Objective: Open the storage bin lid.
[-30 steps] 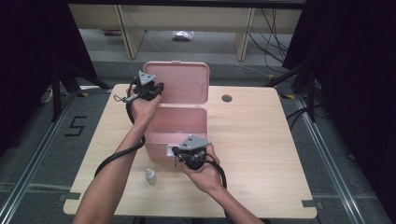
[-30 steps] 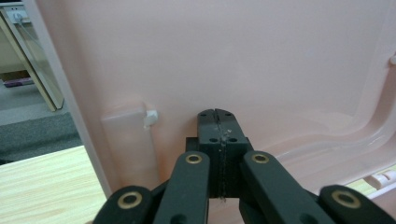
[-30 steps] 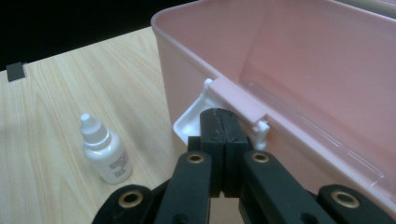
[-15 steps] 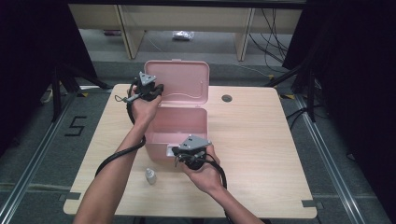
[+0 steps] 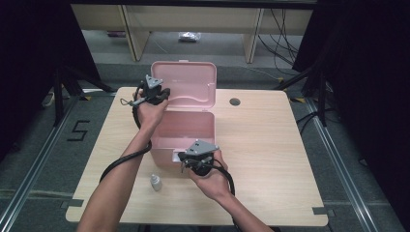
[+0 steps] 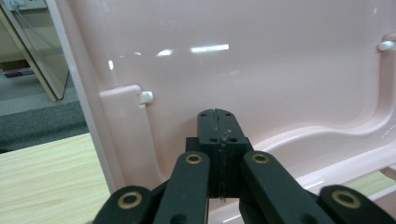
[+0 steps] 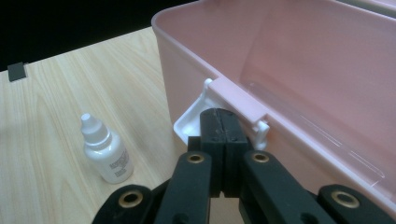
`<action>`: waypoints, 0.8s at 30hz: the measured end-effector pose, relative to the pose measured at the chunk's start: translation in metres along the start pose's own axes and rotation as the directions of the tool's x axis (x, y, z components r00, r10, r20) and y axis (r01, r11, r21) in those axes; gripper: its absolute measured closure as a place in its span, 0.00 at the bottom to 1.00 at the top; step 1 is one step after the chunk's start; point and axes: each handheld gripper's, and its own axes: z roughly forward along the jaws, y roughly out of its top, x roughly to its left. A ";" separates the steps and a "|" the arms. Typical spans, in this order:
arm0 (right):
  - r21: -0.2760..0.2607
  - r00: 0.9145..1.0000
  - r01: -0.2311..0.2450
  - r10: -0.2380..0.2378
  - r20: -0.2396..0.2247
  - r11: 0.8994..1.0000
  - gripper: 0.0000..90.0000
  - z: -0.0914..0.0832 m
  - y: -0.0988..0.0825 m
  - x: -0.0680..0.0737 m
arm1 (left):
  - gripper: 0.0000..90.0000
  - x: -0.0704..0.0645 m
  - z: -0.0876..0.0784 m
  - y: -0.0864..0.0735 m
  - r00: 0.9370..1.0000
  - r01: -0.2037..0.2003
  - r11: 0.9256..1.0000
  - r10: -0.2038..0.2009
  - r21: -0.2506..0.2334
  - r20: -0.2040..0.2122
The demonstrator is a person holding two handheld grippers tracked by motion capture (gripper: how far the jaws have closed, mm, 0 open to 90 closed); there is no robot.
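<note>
The pink box (image 5: 183, 126) sits open at the middle of the table (image 5: 270, 159), its lid (image 5: 186, 87) standing upright at the back. The left gripper (image 5: 162, 94) is up against the inside of that lid near its left edge, jaws pressed fully together with nothing between them. The right gripper (image 5: 186, 157) is at the box's front wall, jaws likewise closed and empty, tips right under the white latch (image 7: 205, 116) on the front rim. A small dropper bottle (image 5: 154, 182) stands just in front of the box's left corner, apart from both grippers.

The step looks like steadying the lid while working the latch. To do it well, I'd keep the left tips flat on the lid so it doesn't flop, and nudge the latch gently with the right tips rather than prying, so the light box doesn't slide into the bottle.
</note>
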 end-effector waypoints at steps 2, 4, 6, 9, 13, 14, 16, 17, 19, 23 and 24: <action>0.000 1.000 0.000 0.000 0.001 1.000 1.00 0.000 0.000 0.000 | 1.00 0.000 0.001 -0.001 1.000 0.001 1.000 -0.001 0.006 0.002; 0.003 1.000 0.001 -0.001 0.001 1.000 1.00 0.000 0.000 0.000 | 1.00 0.000 0.002 -0.001 1.000 0.004 1.000 -0.004 0.009 -0.002; 0.003 1.000 0.002 -0.002 0.000 1.000 1.00 0.000 0.000 0.000 | 1.00 0.000 0.002 -0.002 1.000 0.003 1.000 -0.003 0.014 -0.002; 0.004 1.000 0.000 0.000 0.001 1.000 1.00 0.000 0.000 0.000 | 1.00 0.000 0.003 -0.002 1.000 0.003 1.000 -0.003 0.021 -0.002; -0.002 1.000 0.006 -0.006 -0.003 1.000 1.00 0.000 0.000 0.000 | 1.00 0.000 0.003 -0.002 1.000 0.005 1.000 -0.005 0.025 0.000; -0.001 1.000 0.006 -0.006 -0.003 1.000 1.00 0.000 0.000 0.000 | 1.00 0.000 0.003 -0.002 1.000 0.003 1.000 -0.003 0.023 0.000; -0.001 1.000 0.006 -0.006 -0.003 1.000 1.00 0.000 0.000 0.000 | 1.00 -0.001 0.002 -0.001 1.000 0.003 1.000 -0.003 0.020 0.005; -0.001 1.000 0.006 -0.006 -0.003 1.000 1.00 0.000 0.000 0.000 | 1.00 -0.002 0.001 0.000 1.000 0.003 1.000 -0.003 0.019 0.006; 0.001 1.000 0.006 -0.006 -0.002 1.000 1.00 0.000 0.000 -0.001 | 1.00 -0.002 0.000 0.000 1.000 0.003 1.000 -0.003 0.017 0.009; 0.001 1.000 0.005 -0.005 -0.002 1.000 1.00 0.000 0.000 -0.001 | 1.00 -0.003 -0.005 0.003 1.000 0.003 1.000 -0.004 0.010 0.013; 0.002 1.000 -0.003 0.003 -0.001 1.000 1.00 0.000 0.000 0.000 | 1.00 -0.003 -0.007 0.004 1.000 0.000 1.000 -0.001 0.009 0.018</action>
